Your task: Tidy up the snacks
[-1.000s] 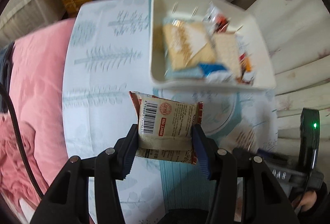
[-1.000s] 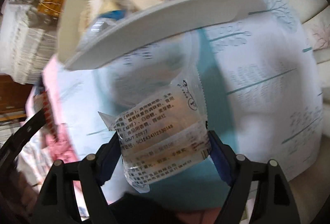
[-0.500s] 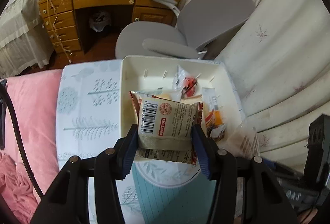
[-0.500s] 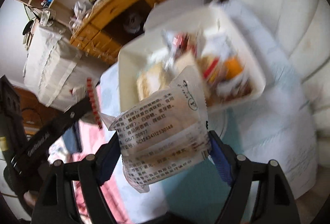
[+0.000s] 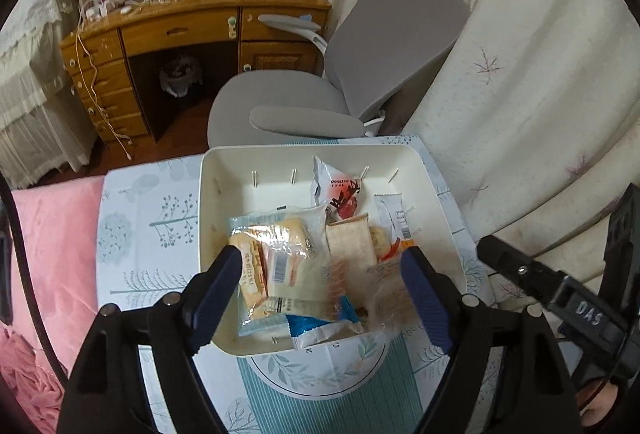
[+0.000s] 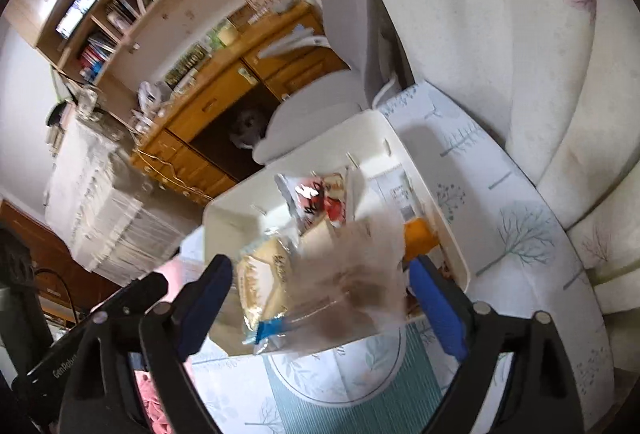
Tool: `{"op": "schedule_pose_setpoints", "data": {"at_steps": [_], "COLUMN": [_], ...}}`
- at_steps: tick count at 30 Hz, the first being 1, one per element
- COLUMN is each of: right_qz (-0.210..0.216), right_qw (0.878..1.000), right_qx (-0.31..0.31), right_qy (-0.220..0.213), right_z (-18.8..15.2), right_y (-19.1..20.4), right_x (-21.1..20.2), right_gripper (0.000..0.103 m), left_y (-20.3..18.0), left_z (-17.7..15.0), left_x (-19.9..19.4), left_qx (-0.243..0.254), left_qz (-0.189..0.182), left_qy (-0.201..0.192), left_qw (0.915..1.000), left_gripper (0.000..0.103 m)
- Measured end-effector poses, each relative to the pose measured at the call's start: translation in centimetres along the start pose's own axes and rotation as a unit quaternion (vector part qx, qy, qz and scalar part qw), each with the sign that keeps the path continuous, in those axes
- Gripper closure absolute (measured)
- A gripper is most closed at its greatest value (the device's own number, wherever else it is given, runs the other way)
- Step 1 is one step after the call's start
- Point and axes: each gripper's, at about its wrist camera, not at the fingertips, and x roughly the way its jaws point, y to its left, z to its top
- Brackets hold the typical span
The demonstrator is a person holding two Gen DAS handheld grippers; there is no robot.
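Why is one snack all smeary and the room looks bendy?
Right wrist view: the clear packet is motion-blurred, dropping between the opening right tongs over the white bin. Left wrist view: a fainter smear, and the fisheye lens curves the desk.

Snack packets in tray on table.

Right gripper: my jaws opening over bin | clear packet: blurred between them, pads not touching it | bin: white, full of snacks, on patterned counter | desk, chair behind
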Motion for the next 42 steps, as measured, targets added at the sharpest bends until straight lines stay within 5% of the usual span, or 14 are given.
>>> {"op": "schedule_pose_setpoints", "data": {"at_steps": [3, 11, 18, 25, 33, 42], "right_qz": [0.004, 0.003, 0.008, 0.007, 0.004, -0.026], "right_qw": [1.0, 0.997, 0.98, 0.962, 0.956, 0.969], "right_qx": [-0.005, -0.064, -0.128, -0.191, -0.262, -0.233], "right_qy": [-0.004, 0.052, 0.151, 0.195, 0.132, 0.078], "right_z": [0.3, -2.5, -7.7, -10.8, -12.1, -14.1], "right_y": [-0.6, -2.6, -4.8, -4.2, 0.0, 1.2], "right_x": [-1.0, -1.3, -1.6, -6.2, -14.7, -18.8], "right_gripper": [0.007, 0.006, 0.006, 0.006, 0.0, 0.0], "left_y": [-0.6, -1.3, -1.6, -3.7, -6.9, -7.0], "left_z": [-0.5, -5.3, -12.6, -17.0, -18.3, -19.1], "left_x": [-0.8, -3.0, -5.4, -10.3, -15.7, -18.8], "left_qx": [-0.004, -0.063, -0.154, -0.156, -0.109, -0.099], "left_qz": [0.018, 0.075, 0.125, 0.16, 0.171, 0.186], "left_qy": [-0.003, -0.012, 0.022, 0.027, -0.009, -0.051], "left_qw": [0.9998, 0.9951, 0.9799, 0.9744, 0.9792, 0.9762], "left_gripper": [0.012, 0.011, 0.011, 0.011, 0.0, 0.0]}}
